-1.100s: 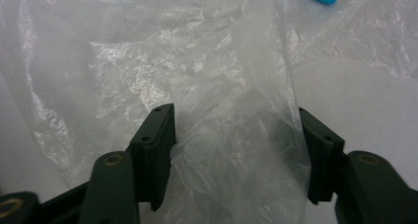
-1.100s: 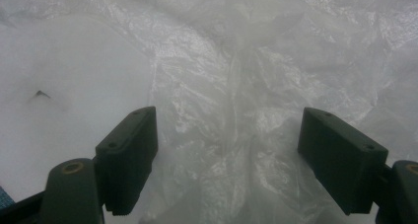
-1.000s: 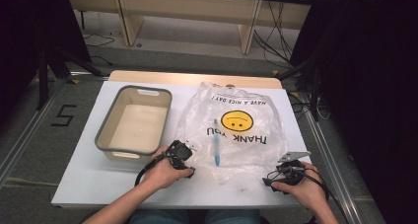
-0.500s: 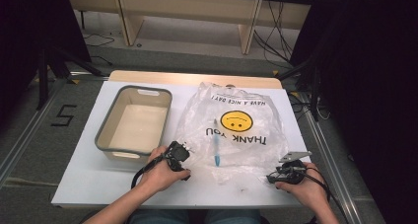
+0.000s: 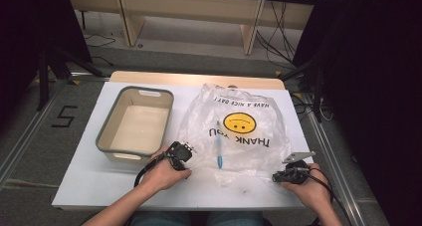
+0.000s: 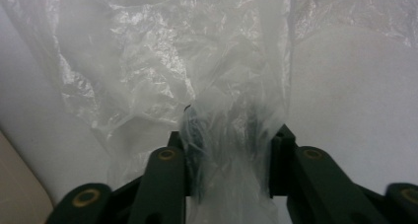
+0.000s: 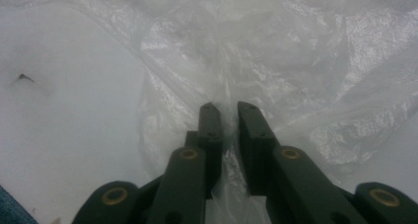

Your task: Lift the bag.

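A clear plastic bag (image 5: 239, 131) with a yellow smiley and "THANK YOU" print lies flat on the white table (image 5: 99, 186). A blue pen (image 5: 218, 149) lies in its middle. My left gripper (image 5: 185, 149) is at the bag's near left edge. Its jaws have just been closing, and bunched film (image 6: 229, 150) sits in the wide gap of the left gripper (image 6: 229, 140). My right gripper (image 5: 276, 176) is at the near right corner. The right gripper (image 7: 229, 108) has also just been closing and now pinches the bag film (image 7: 296, 46) in a narrow slit.
A grey bin (image 5: 107, 131) with a cream inside stands on the table's left half, just beyond my left hand. Bare floor, cables and wooden furniture legs lie past the far edge. Dark curtains hang at both sides.
Both hands have stayed where they were at the bag's near edge. The bag, pen and bin have not moved.
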`<state>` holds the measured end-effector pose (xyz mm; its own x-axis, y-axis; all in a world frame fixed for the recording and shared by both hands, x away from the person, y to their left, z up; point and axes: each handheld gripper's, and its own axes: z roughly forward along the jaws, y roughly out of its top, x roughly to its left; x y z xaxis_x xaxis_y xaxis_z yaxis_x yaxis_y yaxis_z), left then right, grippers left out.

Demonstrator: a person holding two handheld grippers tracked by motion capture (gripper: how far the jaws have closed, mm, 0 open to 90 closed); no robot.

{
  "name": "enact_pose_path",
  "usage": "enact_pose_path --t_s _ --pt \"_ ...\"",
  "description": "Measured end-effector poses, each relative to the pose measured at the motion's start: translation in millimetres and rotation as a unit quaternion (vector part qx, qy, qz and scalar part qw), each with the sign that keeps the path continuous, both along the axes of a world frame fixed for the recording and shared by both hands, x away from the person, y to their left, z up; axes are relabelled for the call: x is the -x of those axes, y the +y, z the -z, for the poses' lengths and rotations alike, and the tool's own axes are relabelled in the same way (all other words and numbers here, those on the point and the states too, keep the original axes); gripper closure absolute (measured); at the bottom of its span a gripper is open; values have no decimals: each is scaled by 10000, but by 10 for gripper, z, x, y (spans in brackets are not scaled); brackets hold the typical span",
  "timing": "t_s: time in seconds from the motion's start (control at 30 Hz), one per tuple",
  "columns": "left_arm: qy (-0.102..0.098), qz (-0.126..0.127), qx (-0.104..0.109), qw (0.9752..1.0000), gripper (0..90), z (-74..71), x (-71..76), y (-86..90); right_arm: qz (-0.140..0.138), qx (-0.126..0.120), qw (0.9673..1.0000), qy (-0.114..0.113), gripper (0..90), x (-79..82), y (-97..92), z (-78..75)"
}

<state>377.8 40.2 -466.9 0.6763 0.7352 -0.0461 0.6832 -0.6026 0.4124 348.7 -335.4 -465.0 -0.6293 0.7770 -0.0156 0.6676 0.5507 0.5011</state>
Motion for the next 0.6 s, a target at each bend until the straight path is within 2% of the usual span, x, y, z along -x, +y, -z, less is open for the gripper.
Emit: enact_pose_path --t_s 0.23,0.4,0.6 --pt "-66 142 58 9999 888 8 3 12 -29 -8 10000 37 892 -1 10 -12" --pt "-215 249 56 9994 892 10 29 17 24 -67 10000 63 894 3 -3 -20" --pt "-547 408 226 9974 893 -80 106 15 84 -238 9997 -62 896 5 -50 -66"
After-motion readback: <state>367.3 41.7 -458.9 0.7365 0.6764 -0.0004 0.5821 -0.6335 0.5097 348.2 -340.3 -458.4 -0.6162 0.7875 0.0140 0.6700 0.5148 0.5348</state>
